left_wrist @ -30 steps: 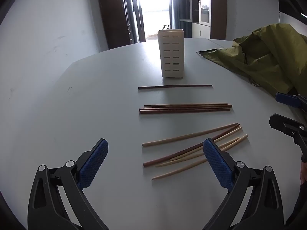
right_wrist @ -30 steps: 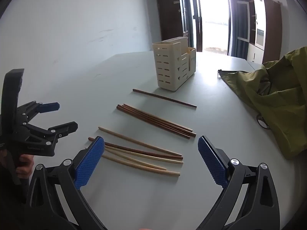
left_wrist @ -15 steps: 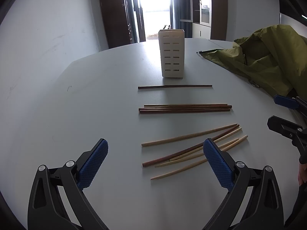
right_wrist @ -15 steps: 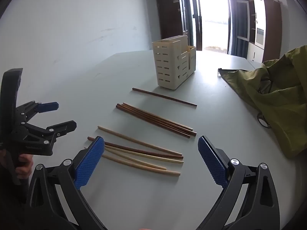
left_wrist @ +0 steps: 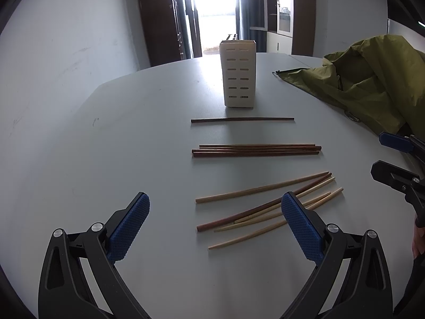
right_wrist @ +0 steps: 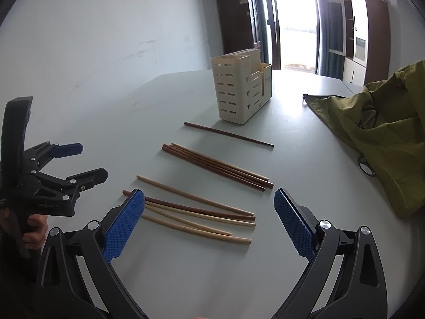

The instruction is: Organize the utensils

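Observation:
A cream slotted utensil holder (left_wrist: pixel 238 74) (right_wrist: pixel 240 93) stands upright on the grey table. In front of it lies one dark chopstick (left_wrist: pixel 242 119) (right_wrist: pixel 228 134), then a tight bundle of dark chopsticks (left_wrist: pixel 256 150) (right_wrist: pixel 216 166), then a loose pile of light wooden chopsticks with one dark one (left_wrist: pixel 268 207) (right_wrist: pixel 195 214). My left gripper (left_wrist: pixel 215 223) is open and empty, just short of the pile's left end. My right gripper (right_wrist: pixel 209 219) is open and empty, with the pile lying between its fingers. Each gripper shows in the other's view: the right gripper (left_wrist: pixel 395 159), the left gripper (right_wrist: pixel 74 162).
A crumpled olive-green cloth bag (left_wrist: pixel 372 85) (right_wrist: pixel 377 143) lies on the table's right side. The table's (left_wrist: pixel 132 143) far edge curves behind the holder. Dark cabinets and a bright doorway stand beyond it.
Both grippers have barely shifted. The chopsticks and holder lie as before.

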A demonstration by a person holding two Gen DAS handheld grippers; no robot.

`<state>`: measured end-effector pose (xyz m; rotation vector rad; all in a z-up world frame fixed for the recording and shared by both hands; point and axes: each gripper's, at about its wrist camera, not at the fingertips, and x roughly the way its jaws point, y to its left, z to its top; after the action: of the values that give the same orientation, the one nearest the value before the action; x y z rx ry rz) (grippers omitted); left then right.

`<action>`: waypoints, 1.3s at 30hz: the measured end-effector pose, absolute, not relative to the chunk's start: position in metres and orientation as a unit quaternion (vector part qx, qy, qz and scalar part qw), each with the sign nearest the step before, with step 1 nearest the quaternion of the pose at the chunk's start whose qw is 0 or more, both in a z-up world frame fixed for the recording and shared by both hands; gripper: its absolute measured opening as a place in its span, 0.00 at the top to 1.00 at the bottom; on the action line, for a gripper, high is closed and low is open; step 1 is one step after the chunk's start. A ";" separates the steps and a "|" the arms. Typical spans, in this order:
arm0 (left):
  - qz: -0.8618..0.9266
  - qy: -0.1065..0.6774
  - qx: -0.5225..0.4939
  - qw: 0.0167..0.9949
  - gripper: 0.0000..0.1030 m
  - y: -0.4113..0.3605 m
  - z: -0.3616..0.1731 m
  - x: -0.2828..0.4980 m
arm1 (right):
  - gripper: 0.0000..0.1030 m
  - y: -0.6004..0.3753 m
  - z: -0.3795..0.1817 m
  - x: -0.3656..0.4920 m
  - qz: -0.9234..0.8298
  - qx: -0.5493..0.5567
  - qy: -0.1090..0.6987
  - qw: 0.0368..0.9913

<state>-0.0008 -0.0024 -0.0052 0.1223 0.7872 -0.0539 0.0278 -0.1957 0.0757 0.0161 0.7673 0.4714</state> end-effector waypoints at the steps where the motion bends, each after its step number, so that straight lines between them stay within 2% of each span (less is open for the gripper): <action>1: -0.026 0.384 0.060 0.921 0.05 -0.003 -0.006 -0.001 | 0.04 -0.196 0.076 0.028 0.227 0.007 0.371 0.900; 39: -0.028 0.389 0.060 0.919 0.05 -0.009 -0.013 0.002 | 0.04 -0.192 0.071 0.030 0.225 0.004 0.377 0.898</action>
<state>0.0025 -0.0085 -0.0127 0.1232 0.8005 -0.0582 0.0300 -0.1923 0.0706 0.0086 0.7811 0.4652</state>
